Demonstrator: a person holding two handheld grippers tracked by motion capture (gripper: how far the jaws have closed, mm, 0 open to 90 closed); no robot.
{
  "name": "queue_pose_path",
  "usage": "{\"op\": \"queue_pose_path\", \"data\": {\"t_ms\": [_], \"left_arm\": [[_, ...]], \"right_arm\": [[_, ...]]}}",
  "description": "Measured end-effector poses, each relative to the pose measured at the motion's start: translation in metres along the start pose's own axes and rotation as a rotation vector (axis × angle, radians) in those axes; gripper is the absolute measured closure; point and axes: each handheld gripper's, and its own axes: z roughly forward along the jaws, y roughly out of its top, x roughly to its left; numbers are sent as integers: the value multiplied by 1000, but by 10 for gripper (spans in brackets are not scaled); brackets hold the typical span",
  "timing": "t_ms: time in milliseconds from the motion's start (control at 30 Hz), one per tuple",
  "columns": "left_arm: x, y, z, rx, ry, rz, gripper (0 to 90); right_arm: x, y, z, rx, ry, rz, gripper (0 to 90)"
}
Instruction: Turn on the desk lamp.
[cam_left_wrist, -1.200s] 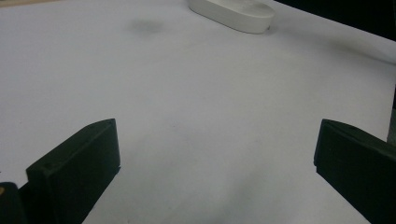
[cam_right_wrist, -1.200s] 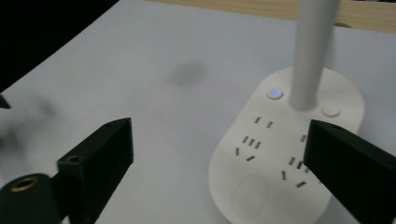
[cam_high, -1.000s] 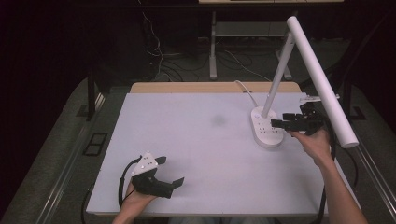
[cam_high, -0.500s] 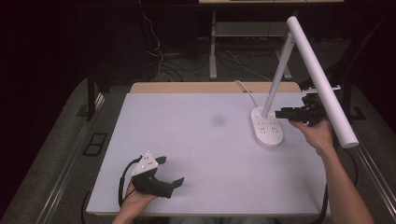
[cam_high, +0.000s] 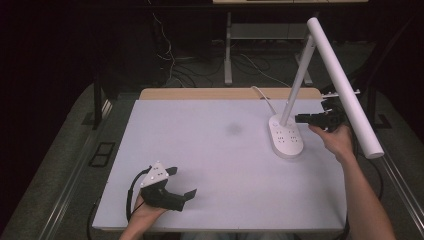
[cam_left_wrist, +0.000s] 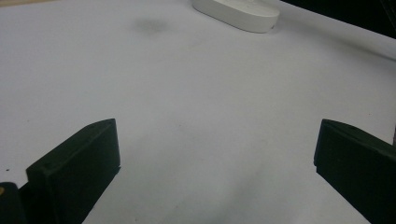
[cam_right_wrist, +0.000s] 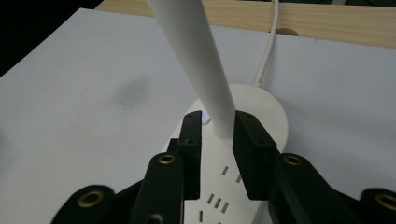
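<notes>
A white desk lamp stands at the table's right, with an oval socket base (cam_high: 286, 137), a slanted stem (cam_high: 296, 82) and a long tube head (cam_high: 345, 85). My right gripper (cam_high: 300, 119) is held in the air just right of the stem, low down near the base. In the right gripper view its jaws (cam_right_wrist: 217, 116) stand a little apart and frame the stem's foot (cam_right_wrist: 219, 107), beside a small blue light (cam_right_wrist: 204, 115); I see no contact. My left gripper (cam_high: 183, 182) rests at the table's front left, jaws wide open (cam_left_wrist: 217, 140) over bare table.
The white table (cam_high: 210, 150) has a faint grey smudge (cam_high: 233, 129) near its middle. The lamp's white cable (cam_high: 262, 97) runs back over a wooden strip (cam_high: 200, 93). The lamp base (cam_left_wrist: 238, 11) lies far ahead of the left gripper. The floor around is dark.
My right gripper has lifted and shifted back from beside the lamp base to the lower stem. The left gripper has stayed put.
</notes>
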Motion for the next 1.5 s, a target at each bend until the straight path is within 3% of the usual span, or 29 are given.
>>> {"op": "queue_pose_path", "data": {"t_ms": [100, 367, 1133, 1400, 1500], "left_arm": [[0, 0, 0, 0, 3, -1, 0], [1, 0, 0, 1, 7, 2, 0], [0, 0, -2, 3, 16, 10, 0], [-1, 0, -2, 6, 20, 15, 0], [-1, 0, -2, 7, 23, 18, 0]], "right_arm": [[-4, 1, 3, -3, 4, 21, 769], [-13, 1, 10, -12, 1, 23, 892], [-32, -4, 40, -14, 6, 108, 895], [-32, -9, 54, 48, -8, 101, 896], [-30, -8, 55, 49, -25, 69, 896]]}}
